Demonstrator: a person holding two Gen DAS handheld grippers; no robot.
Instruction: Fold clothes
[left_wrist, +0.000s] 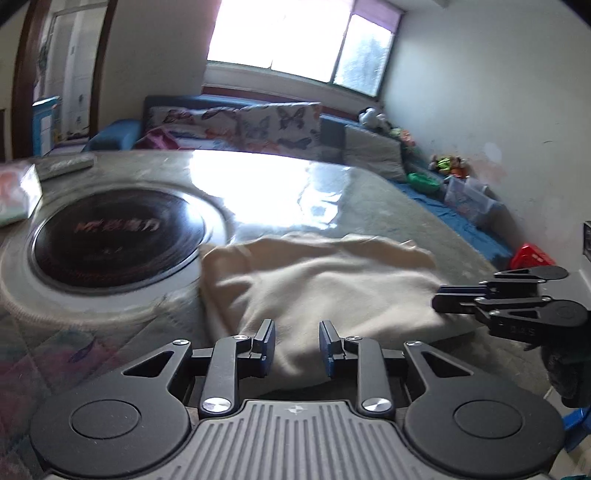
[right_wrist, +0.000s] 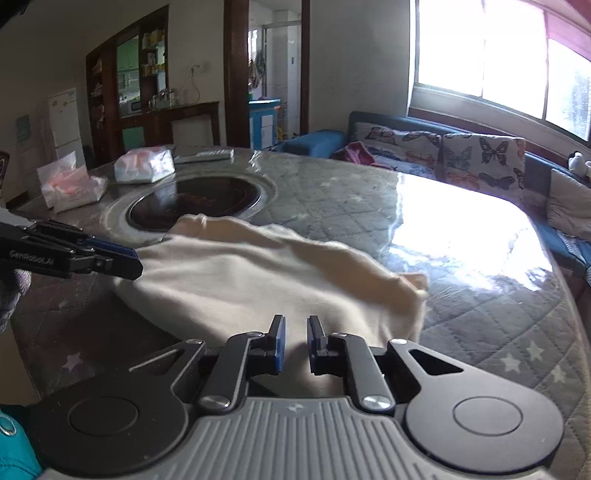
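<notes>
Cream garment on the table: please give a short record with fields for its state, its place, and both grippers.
garment: cream garment, folded, lying flat
place: quilted table cover, far edge overlapping the round black cooktop
left gripper: open, over the near edge, holding nothing
right gripper: open, over the near edge, holding nothing

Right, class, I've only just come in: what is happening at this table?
A person holds a two-finger gripper in each hand over a cream garment lying partly folded on the quilt-covered table. The left gripper and the right gripper both hover open at its near edge, gripping nothing. A round black hob sits just beyond the garment.
</notes>
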